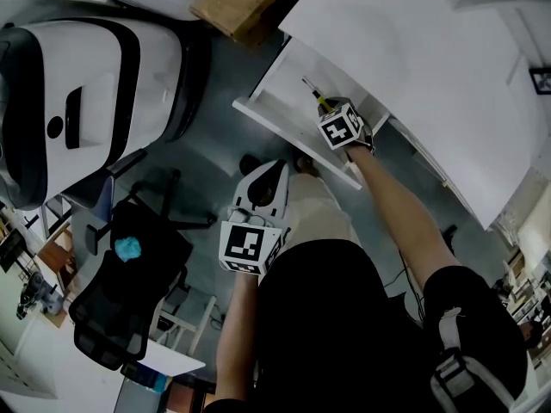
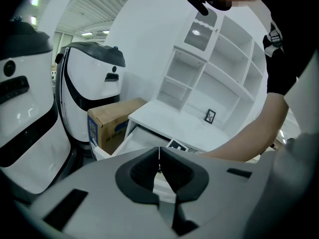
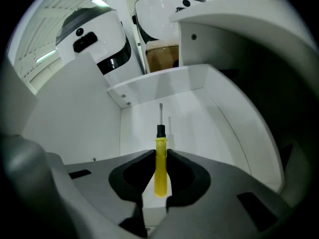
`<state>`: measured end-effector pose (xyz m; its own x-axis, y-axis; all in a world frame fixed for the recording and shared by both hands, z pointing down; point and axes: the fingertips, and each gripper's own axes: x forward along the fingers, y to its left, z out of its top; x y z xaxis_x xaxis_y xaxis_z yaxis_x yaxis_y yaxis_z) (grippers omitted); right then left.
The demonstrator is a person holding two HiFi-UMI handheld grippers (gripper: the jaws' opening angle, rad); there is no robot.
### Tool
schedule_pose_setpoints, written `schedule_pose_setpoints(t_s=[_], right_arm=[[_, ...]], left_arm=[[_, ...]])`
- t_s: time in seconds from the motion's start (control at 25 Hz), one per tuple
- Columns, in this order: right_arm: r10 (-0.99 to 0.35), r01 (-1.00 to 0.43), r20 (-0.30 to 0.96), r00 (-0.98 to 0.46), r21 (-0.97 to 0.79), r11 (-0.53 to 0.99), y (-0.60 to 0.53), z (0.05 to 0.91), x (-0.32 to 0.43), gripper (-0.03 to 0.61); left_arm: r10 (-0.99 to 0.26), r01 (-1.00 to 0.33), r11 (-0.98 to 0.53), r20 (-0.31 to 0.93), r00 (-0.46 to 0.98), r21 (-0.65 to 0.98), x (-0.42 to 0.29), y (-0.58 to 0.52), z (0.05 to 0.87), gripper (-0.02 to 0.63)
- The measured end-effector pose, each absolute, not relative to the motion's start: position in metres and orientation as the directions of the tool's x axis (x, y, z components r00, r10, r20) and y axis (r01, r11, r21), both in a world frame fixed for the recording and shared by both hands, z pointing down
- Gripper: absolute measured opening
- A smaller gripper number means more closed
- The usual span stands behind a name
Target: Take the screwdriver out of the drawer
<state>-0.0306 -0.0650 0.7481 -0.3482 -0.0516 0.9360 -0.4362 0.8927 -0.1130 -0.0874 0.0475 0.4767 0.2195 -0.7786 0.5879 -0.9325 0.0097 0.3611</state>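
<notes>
Already the screwdriver [image 3: 160,148] is clamped in the right gripper [image 3: 160,159]. Removal from the drawer [image 3: 149,89] is judged unfinished; the left gripper [image 2: 159,166] is closed, empty.

A large white machine [image 1: 86,93] with black bands stands on the grey floor [image 1: 207,153] — a cardboard box [image 1: 245,3] just beside it. A black office chair [image 1: 120,308] carries a small blue object [image 1: 128,248]. A white shelf unit [image 2: 219,68] rises behind the tabletop [image 2: 164,114], where a small framed picture [image 2: 210,116] stands.
</notes>
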Motion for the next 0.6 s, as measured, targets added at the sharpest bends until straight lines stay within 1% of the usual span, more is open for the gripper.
schedule_pose_setpoints(t_s=[0.32,0.6], right_arm=[[-0.089,-0.418,0.869,-0.486,-0.143,0.897,-0.059,0.653,-0.035,0.086],[-0.144,-0.397,0.738,-0.659,-0.179,0.900,-0.043,0.552,-0.040,0.086]], left_arm=[[-0.817,-0.932,-0.041,0.525,0.239,0.361,-0.089,0.049,0.449,0.025],[-0.841,-0.943,-0.089,0.483,0.243,0.320,-0.088,0.046,0.425,0.025]])
